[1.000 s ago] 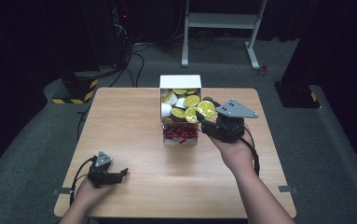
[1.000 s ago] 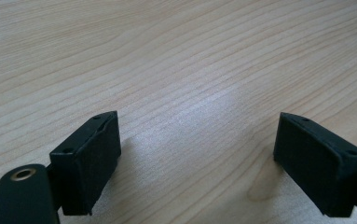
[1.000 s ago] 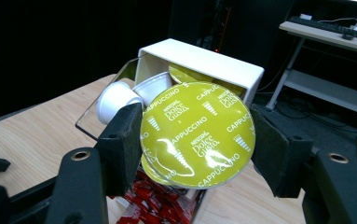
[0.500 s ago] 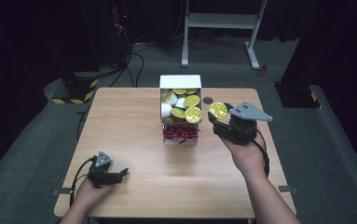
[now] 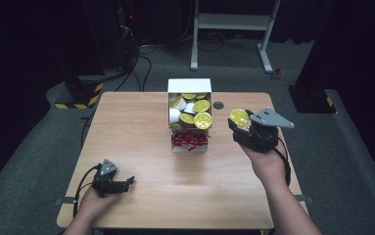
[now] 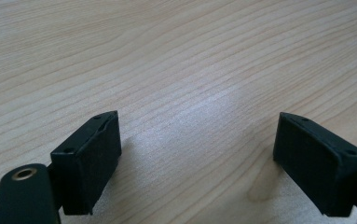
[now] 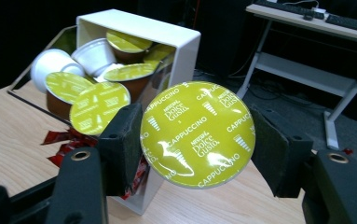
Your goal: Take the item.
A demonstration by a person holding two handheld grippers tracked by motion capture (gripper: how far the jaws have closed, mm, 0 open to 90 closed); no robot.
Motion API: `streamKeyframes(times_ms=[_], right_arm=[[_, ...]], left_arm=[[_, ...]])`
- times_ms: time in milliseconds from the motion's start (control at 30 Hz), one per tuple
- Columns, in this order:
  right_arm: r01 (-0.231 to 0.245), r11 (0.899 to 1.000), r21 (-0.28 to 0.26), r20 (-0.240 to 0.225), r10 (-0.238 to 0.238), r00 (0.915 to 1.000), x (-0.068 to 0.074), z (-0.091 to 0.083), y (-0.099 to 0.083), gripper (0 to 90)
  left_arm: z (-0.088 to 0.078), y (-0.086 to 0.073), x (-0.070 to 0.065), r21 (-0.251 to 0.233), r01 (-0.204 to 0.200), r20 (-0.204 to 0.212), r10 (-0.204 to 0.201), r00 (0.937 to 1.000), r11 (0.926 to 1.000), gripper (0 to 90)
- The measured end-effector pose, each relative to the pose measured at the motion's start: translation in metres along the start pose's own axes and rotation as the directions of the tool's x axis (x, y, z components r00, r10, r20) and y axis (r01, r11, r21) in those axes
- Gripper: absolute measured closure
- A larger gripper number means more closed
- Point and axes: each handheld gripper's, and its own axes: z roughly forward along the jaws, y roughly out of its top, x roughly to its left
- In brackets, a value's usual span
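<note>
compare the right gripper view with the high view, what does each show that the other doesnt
Right gripper view alone: the lid print on the held capsule, "Nescafé Dolce Gusto Cappuccino". High view alone: the left gripper, open, low over the near left of the table, and the person's forearms. Both: the right gripper shut on that capsule, right of the white box of capsules.

Dim room, grey floor (image 5: 351,147), perhaps carpet
</note>
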Motion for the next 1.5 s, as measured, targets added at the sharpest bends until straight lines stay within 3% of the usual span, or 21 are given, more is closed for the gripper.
streamKeyframes(times_ms=[467, 1033, 1500], right_arm=[[-0.009, 0.998, 0.060, 0.043, 0.006, 0.9990, -0.016, 0.015, -0.025, 38.5], [-0.073, 0.990, 0.118, 0.073, 0.065, 0.9952, -0.033, 0.040, -0.073, 38.5], [-0.066, 0.984, 0.164, 0.089, 0.052, 0.9947, -0.032, 0.066, -0.106, 38.5]], left_arm=[[0.000, 0.000, 0.000, 0.001, 0.004, -0.003, -0.004, 1.0000, 1.0000, 15.6], [0.000, 0.000, 0.000, -0.002, 0.004, -0.007, -0.004, 1.0000, 1.0000, 16.2], [0.000, 0.000, 0.000, -0.002, 0.004, -0.012, -0.004, 0.9999, 1.0000, 16.5]])
